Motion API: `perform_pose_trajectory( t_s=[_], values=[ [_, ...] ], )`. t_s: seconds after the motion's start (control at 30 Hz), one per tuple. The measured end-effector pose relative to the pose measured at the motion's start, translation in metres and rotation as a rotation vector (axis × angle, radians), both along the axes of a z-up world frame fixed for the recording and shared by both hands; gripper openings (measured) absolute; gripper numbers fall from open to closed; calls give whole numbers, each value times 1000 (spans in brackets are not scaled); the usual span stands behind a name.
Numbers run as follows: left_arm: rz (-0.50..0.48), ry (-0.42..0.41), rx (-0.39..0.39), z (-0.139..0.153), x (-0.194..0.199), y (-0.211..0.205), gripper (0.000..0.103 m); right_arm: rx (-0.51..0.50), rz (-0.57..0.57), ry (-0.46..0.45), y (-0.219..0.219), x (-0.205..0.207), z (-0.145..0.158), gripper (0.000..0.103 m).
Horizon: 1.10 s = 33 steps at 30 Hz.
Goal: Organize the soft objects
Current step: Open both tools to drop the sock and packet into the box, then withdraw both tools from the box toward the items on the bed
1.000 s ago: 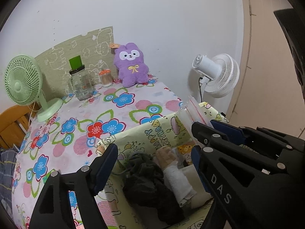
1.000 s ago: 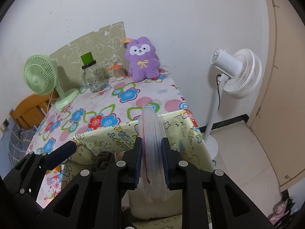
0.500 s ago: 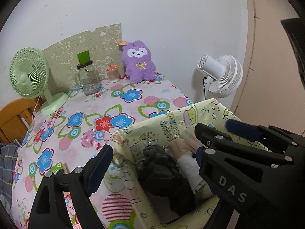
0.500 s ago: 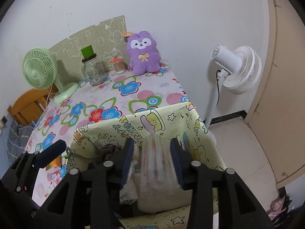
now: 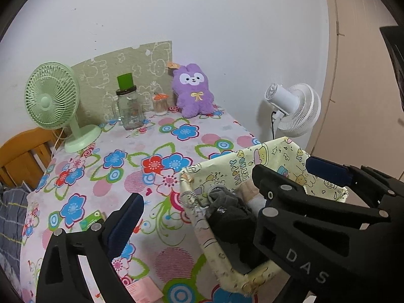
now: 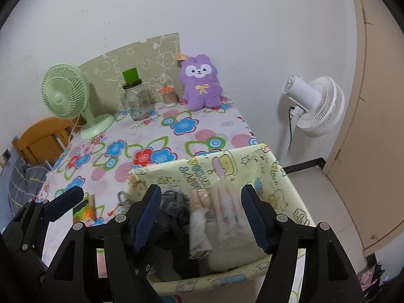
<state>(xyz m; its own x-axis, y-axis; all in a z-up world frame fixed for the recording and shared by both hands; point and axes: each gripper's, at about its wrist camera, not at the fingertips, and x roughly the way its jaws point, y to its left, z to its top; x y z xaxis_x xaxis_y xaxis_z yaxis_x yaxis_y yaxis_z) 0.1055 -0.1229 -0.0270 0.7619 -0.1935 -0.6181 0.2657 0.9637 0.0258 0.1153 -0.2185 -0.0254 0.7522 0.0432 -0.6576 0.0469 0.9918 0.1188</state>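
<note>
A yellow cartoon-print fabric bin (image 6: 252, 166) (image 5: 242, 161) stands at the table's near right corner. It holds dark grey cloth (image 6: 174, 207) (image 5: 227, 214), a rolled white cloth (image 6: 199, 227) and a clear plastic bag (image 6: 229, 209) with red print lying on a cream item. My right gripper (image 6: 202, 214) is open and empty just above the bin, jaws wide either side of the contents. My left gripper (image 5: 197, 202) is open and empty, left finger over the tablecloth, right finger over the bin. A purple plush bunny (image 6: 200, 83) (image 5: 193, 91) sits against the far wall.
On the floral tablecloth (image 6: 151, 136) stand a green desk fan (image 6: 68, 98), a glass jar with a green lid (image 6: 135, 98) and a small toothpick jar (image 6: 168, 96). A white floor fan (image 6: 313, 106) stands right of the table. A wooden chair (image 6: 40, 139) is at left.
My right gripper opened and let go of the plastic bag, which now lies in the bin. My left gripper moved left, away from the bin's middle.
</note>
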Motion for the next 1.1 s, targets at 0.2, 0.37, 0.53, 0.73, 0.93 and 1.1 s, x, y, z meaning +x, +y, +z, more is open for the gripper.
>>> perform_pose_trajectory(
  t_s=[0.2, 0.37, 0.53, 0.73, 0.93, 1.1],
  values=[
    [10, -30, -21, 10, -14, 16, 102, -15, 22, -43, 17, -12, 12, 78],
    [21, -49, -36, 17, -24, 28, 102, -25, 34, -80, 31, -23, 23, 83],
    [32, -72, -43, 23, -37, 40, 103, -36, 39, -115, 44, -36, 31, 90],
    [40, -89, -48, 27, -48, 54, 103, -48, 49, -140, 61, -49, 38, 96],
    [48, -105, -57, 28, -57, 69, 103, -59, 52, -171, 77, -59, 42, 99],
    [60, -105, -64, 25, -63, 82, 103, -54, 70, -169, 89, -65, 40, 100]
  ],
)
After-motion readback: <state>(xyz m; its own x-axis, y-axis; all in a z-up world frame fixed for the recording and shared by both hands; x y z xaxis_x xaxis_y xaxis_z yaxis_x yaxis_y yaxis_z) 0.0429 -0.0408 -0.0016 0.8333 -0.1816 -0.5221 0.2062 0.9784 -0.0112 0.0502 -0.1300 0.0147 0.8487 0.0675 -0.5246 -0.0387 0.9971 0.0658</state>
